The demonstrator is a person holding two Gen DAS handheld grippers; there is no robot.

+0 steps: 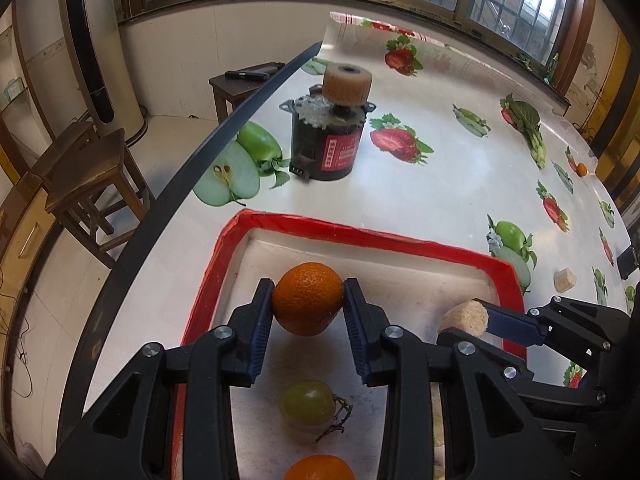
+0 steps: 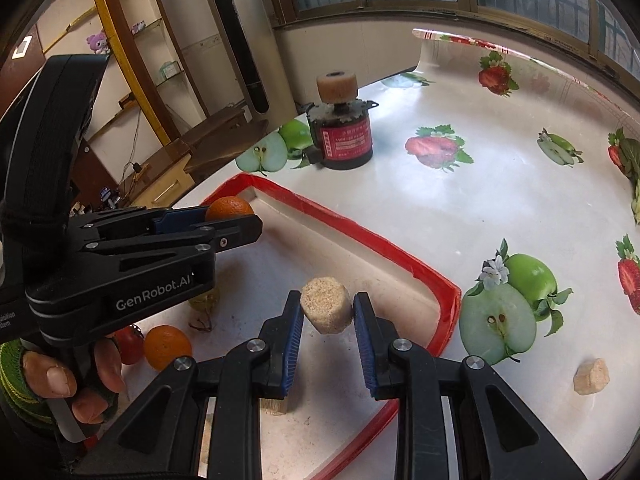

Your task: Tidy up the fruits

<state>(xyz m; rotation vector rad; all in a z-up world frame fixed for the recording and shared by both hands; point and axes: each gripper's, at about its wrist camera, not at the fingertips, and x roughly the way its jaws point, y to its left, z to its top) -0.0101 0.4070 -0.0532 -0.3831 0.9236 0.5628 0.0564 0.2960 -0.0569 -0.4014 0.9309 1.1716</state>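
My left gripper (image 1: 308,300) is shut on an orange (image 1: 308,298) and holds it above the red-rimmed tray (image 1: 360,236). The held orange also shows in the right wrist view (image 2: 230,208). My right gripper (image 2: 327,312) is shut on a tan banana-like chunk (image 2: 326,310) over the tray's right part; the chunk shows in the left wrist view (image 1: 464,316). In the tray lie a green grape (image 1: 307,402), a second orange (image 2: 167,347) and a red tomato (image 2: 130,344), partly hidden by the left gripper.
A black motor with a tan roller on top (image 1: 332,132) stands beyond the tray. A loose tan chunk (image 2: 592,376) lies on the fruit-print tablecloth (image 2: 460,208) right of the tray. Wooden stools (image 1: 84,176) stand past the table's left edge.
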